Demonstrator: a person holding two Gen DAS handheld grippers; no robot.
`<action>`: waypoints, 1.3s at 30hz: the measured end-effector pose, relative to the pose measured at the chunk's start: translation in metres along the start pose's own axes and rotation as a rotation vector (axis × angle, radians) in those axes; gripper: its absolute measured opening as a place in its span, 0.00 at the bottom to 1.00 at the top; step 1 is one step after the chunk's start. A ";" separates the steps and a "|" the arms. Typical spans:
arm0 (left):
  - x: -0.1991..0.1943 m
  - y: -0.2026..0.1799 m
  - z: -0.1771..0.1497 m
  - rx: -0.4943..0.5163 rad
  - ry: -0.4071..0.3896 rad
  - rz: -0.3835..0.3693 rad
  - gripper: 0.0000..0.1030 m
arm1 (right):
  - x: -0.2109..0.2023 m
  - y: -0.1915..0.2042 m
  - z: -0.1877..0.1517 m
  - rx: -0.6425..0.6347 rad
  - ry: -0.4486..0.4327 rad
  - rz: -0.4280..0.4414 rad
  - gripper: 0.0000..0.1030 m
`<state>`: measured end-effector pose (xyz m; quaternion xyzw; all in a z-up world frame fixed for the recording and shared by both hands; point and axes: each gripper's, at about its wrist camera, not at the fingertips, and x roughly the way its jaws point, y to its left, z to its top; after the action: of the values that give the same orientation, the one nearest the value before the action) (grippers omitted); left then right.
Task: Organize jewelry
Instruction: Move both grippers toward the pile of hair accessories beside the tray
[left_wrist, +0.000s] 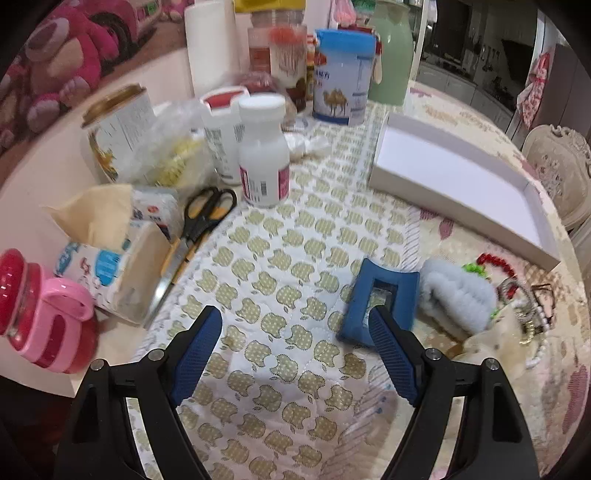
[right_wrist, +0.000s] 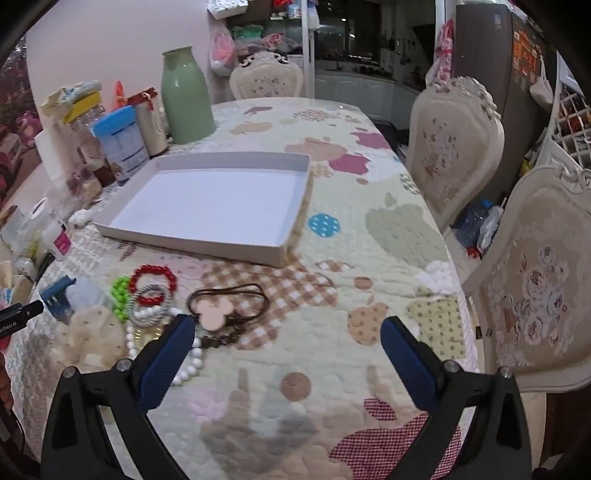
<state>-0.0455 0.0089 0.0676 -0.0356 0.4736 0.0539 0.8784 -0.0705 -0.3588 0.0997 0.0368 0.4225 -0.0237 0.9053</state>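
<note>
A shallow white box (right_wrist: 207, 206) lies on the quilted table, also in the left wrist view (left_wrist: 454, 177). A jewelry pile lies in front of it: red bead bracelet (right_wrist: 153, 280), green beads (right_wrist: 120, 291), white pearl strand (right_wrist: 188, 363), brown cord with pink mouse pendant (right_wrist: 218, 310). A blue hair claw (left_wrist: 380, 299) and a pale fluffy scrunchie (left_wrist: 456, 295) lie beside the pile. My left gripper (left_wrist: 295, 317) is open, its right finger just in front of the blue claw. My right gripper (right_wrist: 288, 326) is open and empty, its left finger over the pearls.
Bottles (left_wrist: 264, 155), cans (left_wrist: 343, 77), scissors (left_wrist: 199, 229), a tissue pack (left_wrist: 110, 254) and a pink-handled jar (left_wrist: 40, 314) crowd the table's left side. A green vase (right_wrist: 186, 98) stands behind the box. Chairs (right_wrist: 454, 147) stand along the right edge.
</note>
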 end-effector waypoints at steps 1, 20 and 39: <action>-0.003 0.000 0.001 0.003 0.001 0.004 0.69 | -0.002 0.004 0.002 -0.010 -0.003 0.003 0.99; -0.050 -0.005 0.022 0.040 -0.059 0.032 0.69 | -0.021 0.034 0.014 -0.081 -0.026 0.054 0.99; -0.044 -0.014 0.020 0.064 -0.048 0.014 0.69 | -0.027 0.037 0.008 -0.098 -0.023 0.042 0.99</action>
<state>-0.0513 -0.0049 0.1151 -0.0030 0.4541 0.0457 0.8898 -0.0788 -0.3222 0.1272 0.0008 0.4120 0.0156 0.9110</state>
